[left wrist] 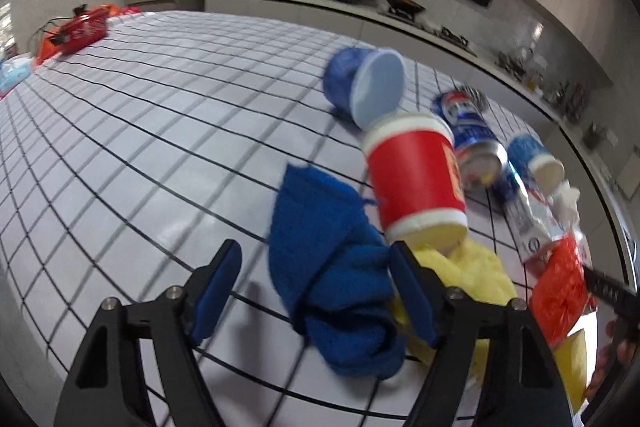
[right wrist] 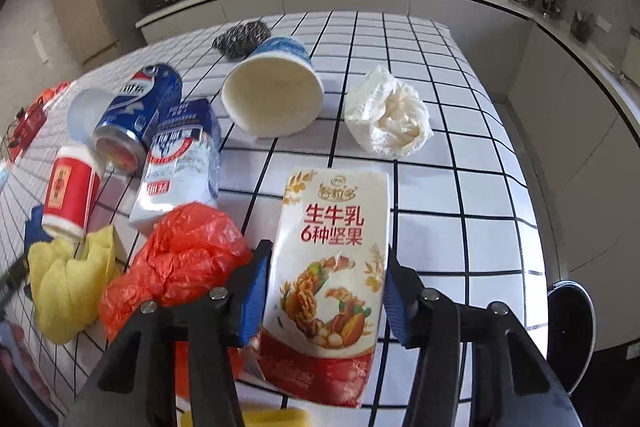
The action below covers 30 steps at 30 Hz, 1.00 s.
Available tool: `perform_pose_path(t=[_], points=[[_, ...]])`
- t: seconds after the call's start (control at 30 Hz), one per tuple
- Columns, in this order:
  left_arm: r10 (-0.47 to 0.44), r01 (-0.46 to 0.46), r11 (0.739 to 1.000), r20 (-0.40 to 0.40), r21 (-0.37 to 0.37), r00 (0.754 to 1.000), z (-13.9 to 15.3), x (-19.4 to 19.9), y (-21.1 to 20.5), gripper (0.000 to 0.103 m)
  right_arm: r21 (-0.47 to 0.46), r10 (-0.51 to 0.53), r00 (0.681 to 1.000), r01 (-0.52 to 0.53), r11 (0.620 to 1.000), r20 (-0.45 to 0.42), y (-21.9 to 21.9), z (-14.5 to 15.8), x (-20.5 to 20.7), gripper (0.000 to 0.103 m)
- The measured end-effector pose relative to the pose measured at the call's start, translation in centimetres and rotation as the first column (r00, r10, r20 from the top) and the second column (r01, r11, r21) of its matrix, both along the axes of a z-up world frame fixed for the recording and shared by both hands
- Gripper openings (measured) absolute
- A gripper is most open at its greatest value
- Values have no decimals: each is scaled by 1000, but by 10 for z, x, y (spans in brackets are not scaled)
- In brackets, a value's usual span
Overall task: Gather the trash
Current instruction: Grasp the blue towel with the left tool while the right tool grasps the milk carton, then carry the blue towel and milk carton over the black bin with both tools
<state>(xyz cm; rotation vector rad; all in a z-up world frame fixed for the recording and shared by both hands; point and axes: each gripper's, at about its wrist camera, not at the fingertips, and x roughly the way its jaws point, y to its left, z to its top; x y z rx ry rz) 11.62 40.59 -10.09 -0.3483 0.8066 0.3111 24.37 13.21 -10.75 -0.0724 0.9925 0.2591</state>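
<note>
Right gripper [right wrist: 326, 291] brackets a flat, glossy nut-milk carton [right wrist: 328, 267] on the grid-print tablecloth [right wrist: 460, 155]; pads look to be touching its edges, so clamped. Left gripper [left wrist: 316, 291] is apart around a fuzzy blue cloth [left wrist: 332, 279], beside a red paper cup [left wrist: 416, 183] lying on crumpled yellow cloth [left wrist: 472, 267].

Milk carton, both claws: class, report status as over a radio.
Right claw astride milk carton, pads at its sides, grip unconfirmed. Left claw open over blue cloth, nothing held. Red bag crowds carton's left.
</note>
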Motion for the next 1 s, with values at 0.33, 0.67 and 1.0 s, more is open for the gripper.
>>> perform_pose_path(t=[0.33, 0.67, 1.0], points=[[-44, 44, 999, -20, 27, 999, 1, -1, -9, 38, 23, 34, 999, -35, 999, 32, -5, 3, -1, 51], [-69, 65, 995, 59, 70, 996, 44, -17, -26, 38, 60, 35, 991, -43, 997, 130, -25, 46, -22, 51], [-153, 146, 986, 84, 78, 985, 61, -27, -93, 38, 58, 39, 985, -50, 997, 165, -58, 70, -58, 51]])
